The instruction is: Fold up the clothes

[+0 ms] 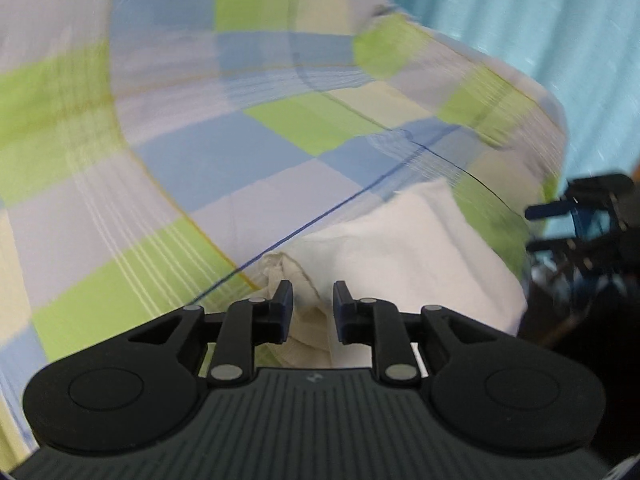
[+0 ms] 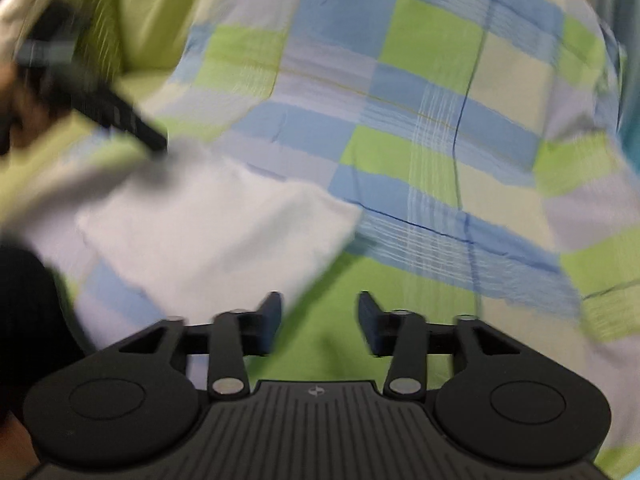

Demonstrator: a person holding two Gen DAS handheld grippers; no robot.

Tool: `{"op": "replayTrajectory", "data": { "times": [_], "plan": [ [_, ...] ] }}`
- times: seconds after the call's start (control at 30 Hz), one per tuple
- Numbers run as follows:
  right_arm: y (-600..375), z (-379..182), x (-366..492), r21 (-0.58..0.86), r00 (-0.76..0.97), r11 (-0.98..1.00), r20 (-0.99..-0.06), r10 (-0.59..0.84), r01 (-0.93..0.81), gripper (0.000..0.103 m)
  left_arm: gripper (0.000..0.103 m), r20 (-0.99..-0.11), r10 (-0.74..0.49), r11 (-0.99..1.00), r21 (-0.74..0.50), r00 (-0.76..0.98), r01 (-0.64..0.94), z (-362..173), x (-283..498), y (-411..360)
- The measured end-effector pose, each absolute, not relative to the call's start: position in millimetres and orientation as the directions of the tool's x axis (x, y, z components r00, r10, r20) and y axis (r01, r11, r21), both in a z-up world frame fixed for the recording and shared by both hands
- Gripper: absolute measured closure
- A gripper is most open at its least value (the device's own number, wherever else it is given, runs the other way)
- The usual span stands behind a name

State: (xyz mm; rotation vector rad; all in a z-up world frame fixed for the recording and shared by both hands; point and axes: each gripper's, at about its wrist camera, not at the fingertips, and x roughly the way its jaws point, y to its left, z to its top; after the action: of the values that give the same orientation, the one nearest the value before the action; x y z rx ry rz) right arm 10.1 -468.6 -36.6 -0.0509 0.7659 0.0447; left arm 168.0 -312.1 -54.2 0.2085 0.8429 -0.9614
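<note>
- No readable text, numbers or brand names appear in either view.
- A small pale emblem (image 2: pixel 316 391) sits on the right gripper's ribbed body, too tiny to read.

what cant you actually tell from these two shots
- Whether the left gripper pinches the white cloth: left wrist view, cloth fills the gap between parted fingers, contact unclear.
- What garment the white cloth is: both views, bunched, motion blurred.
- The other gripper's fingertips: right wrist view, smeared by blur.
- Dark gear at right edge: left wrist view, cut off.
</note>
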Motion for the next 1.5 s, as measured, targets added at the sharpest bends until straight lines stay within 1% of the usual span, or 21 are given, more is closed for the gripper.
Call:
{"op": "replayTrajectory", "data": {
  "times": [0.13,0.23,0.3,0.33,0.37,0.47,0.6,0.63,0.7,0.8,0.83,0.93,0.97,1.03,1.13,1.17,1.2,1.23,1.33,1.43,1.5],
  "plan": [
    [-491,-42,36,0.208,0.739,0.978,-0.660,0.136,0.007,0.045,0.086,-0.706,-0.647,0.619,-0.265,0.289,0.740,-65,173,-309],
    [-509,-54,57,0.330,0.746,0.941,-0.645,0.166,0.076,0.045,0.095,-0.704,-0.635,0.639,-0.249,0.317,0.728,-69,167,-307],
    [-519,-62,66,0.389,0.755,0.913,-0.634,0.166,0.126,0.047,0.096,-0.690,-0.641,0.643,-0.245,0.335,0.726,-70,162,-305],
    [-523,-65,70,0.405,0.752,0.903,-0.638,0.166,0.145,0.063,0.097,-0.681,-0.646,0.642,-0.240,0.345,0.728,-69,158,-302],
    [-525,-68,75,0.415,0.745,0.896,-0.646,0.167,0.159,0.098,0.097,-0.673,-0.647,0.644,-0.231,0.359,0.729,-68,154,-300],
    [-524,-66,78,0.410,0.747,0.900,-0.643,0.169,0.150,0.098,0.097,-0.647,-0.655,0.649,-0.216,0.390,0.730,-60,139,-289],
    [-524,-70,85,0.398,0.738,0.906,-0.654,0.167,0.147,0.098,0.096,-0.668,-0.637,0.684,-0.258,0.385,0.682,-76,147,-281],
    [-524,-73,88,0.396,0.732,0.906,-0.660,0.168,0.149,0.097,0.096,-0.677,-0.633,0.691,-0.275,0.376,0.668,-81,152,-281],
    [-524,-77,93,0.385,0.722,0.910,-0.672,0.164,0.153,0.090,0.094,-0.681,-0.639,0.695,-0.313,0.357,0.647,-90,160,-281],
    [-521,-72,89,0.343,0.728,0.927,-0.673,0.130,0.151,0.086,0.091,-0.690,-0.639,0.693,-0.322,0.341,0.645,-86,163,-280],
    [-520,-69,86,0.331,0.733,0.931,-0.669,0.120,0.151,0.081,0.089,-0.694,-0.635,0.690,-0.314,0.338,0.652,-82,162,-279],
    [-522,-62,80,0.319,0.762,0.933,-0.642,0.086,0.164,0.062,0.089,-0.685,-0.646,0.681,-0.315,0.338,0.661,-71,163,-274],
    [-524,-60,79,0.324,0.773,0.931,-0.629,0.077,0.170,0.058,0.089,-0.677,-0.654,0.678,-0.324,0.339,0.660,-68,164,-273],
    [-526,-59,83,0.353,0.783,0.920,-0.615,0.091,0.170,0.058,0.087,-0.657,-0.672,0.679,-0.359,0.343,0.641,-64,170,-274],
    [-527,-66,95,0.383,0.772,0.907,-0.625,0.116,0.174,0.060,0.086,-0.660,-0.662,0.688,-0.349,0.354,0.636,-65,179,-288],
    [-527,-68,99,0.392,0.767,0.903,-0.629,0.124,0.175,0.079,0.086,-0.667,-0.655,0.694,-0.343,0.356,0.633,-67,182,-293],
    [-529,-70,101,0.405,0.766,0.896,-0.630,0.128,0.182,0.092,0.086,-0.674,-0.643,0.702,-0.327,0.364,0.633,-70,184,-297],
    [-532,-71,103,0.420,0.767,0.887,-0.628,0.131,0.192,0.097,0.089,-0.682,-0.630,0.710,-0.310,0.373,0.632,-73,186,-301],
    [-539,-71,105,0.424,0.780,0.879,-0.616,0.106,0.216,0.098,0.090,-0.678,-0.609,0.720,-0.256,0.411,0.645,-77,180,-306],
    [-542,-79,117,0.379,0.755,0.902,-0.649,0.098,0.209,0.097,0.090,-0.666,-0.598,0.724,-0.211,0.446,0.657,-78,174,-307],
    [-545,-84,122,0.360,0.738,0.909,-0.668,0.094,0.210,0.087,0.090,-0.663,-0.596,0.728,-0.208,0.453,0.654,-79,173,-306]
  ]
}}
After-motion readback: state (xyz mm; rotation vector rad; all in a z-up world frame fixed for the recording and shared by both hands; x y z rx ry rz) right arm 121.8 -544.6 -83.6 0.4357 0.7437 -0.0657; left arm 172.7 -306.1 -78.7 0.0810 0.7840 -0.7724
